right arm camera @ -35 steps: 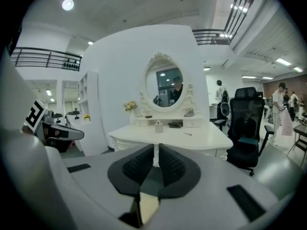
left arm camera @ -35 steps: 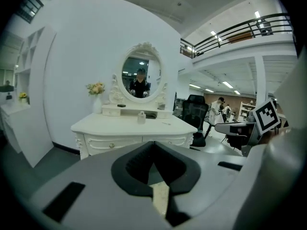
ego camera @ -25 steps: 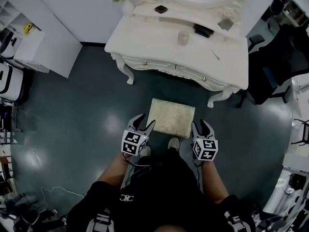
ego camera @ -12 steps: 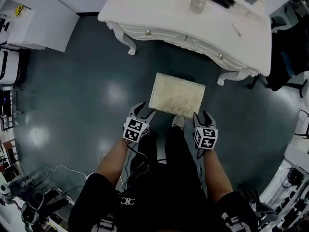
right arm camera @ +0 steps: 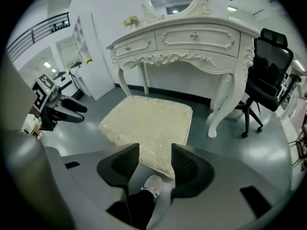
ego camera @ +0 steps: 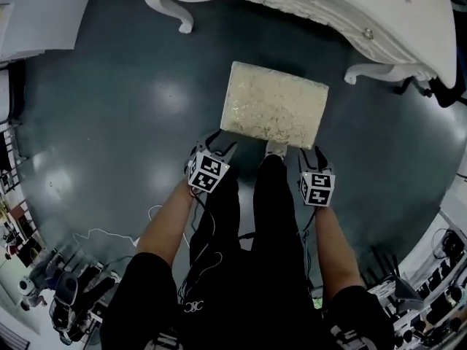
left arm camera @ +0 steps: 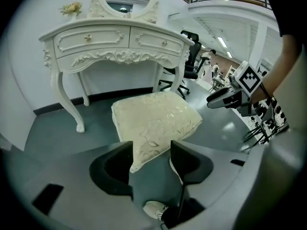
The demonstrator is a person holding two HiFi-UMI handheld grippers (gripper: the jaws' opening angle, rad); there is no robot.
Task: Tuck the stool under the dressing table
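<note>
- Left gripper (ego camera: 217, 146): jaws spread wide and empty. The stool's near-left corner lies just ahead of them.
- Stool (ego camera: 273, 104): ahead, between both grippers. It stands clear of the table and is not yet tucked, so the whole push seems left to do. The top is a rectangular padded cushion in cream, with a faint embossed sheen.
- Right gripper (ego camera: 312, 155): jaws equally wide, gripping nothing. The near-right corner is just ahead.
- Table (left arm camera: 120, 56): beyond the stool, white with carved trim and curved legs.

Head view's top edge crops the dressing table (ego camera: 328, 0).
</note>
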